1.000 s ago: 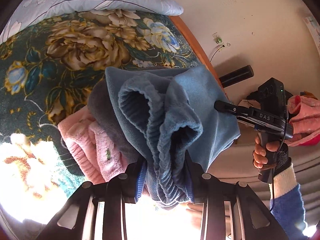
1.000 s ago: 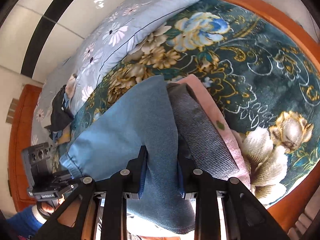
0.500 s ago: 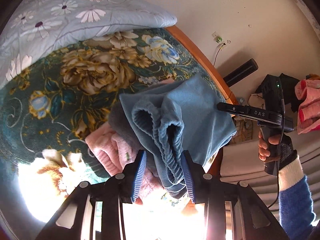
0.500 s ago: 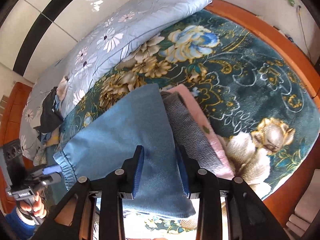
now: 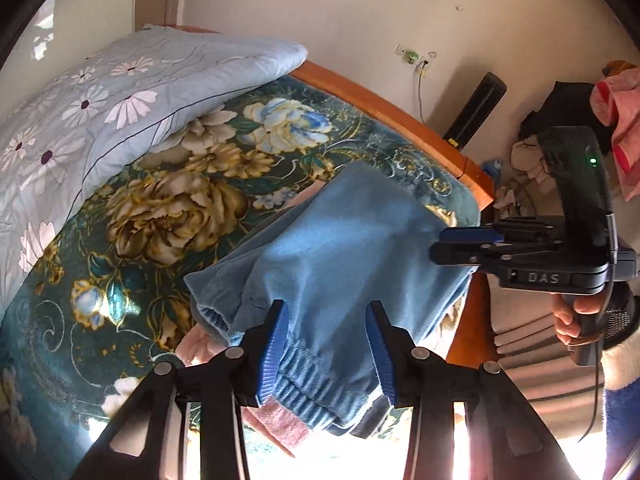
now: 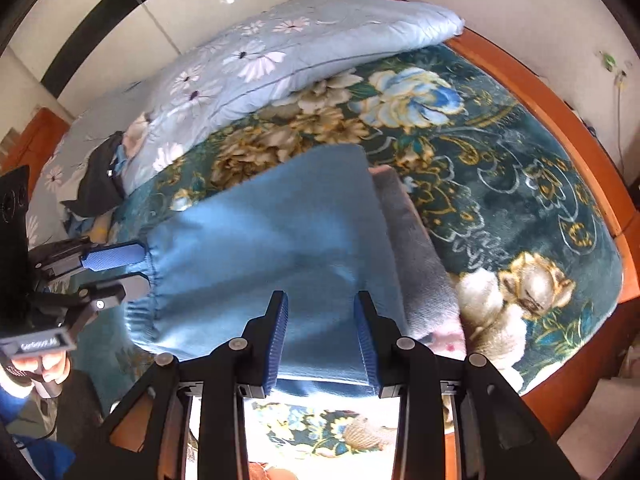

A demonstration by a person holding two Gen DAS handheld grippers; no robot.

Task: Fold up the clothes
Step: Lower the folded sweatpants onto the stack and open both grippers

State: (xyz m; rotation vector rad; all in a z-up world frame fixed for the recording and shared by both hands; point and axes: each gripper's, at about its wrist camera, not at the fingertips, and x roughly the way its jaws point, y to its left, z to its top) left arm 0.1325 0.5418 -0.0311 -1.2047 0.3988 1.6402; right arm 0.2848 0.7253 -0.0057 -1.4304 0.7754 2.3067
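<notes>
A folded blue fleece garment [image 5: 344, 248] lies on a stack of folded clothes on the bed, over a grey piece [image 6: 416, 248] and a pink piece [image 5: 276, 420]. My left gripper [image 5: 326, 348] is open, its jaws spread on either side of the blue garment's ribbed waistband edge. My right gripper [image 6: 320, 340] is open, jaws standing apart over the garment's near edge; it also shows in the left wrist view [image 5: 448, 242] at the garment's right side. The left gripper shows in the right wrist view [image 6: 132, 266] at the waistband.
The bed has a dark teal floral blanket [image 6: 500, 168] and a light blue flowered quilt [image 6: 288, 52] at the back. An orange wooden bed frame [image 5: 400, 120] runs along the wall. Dark clothes [image 6: 100, 184] lie at the far left.
Both grippers have let go of the blue garment and opened. The garment has dropped flat onto the stack, and both grippers have drawn back from it.
</notes>
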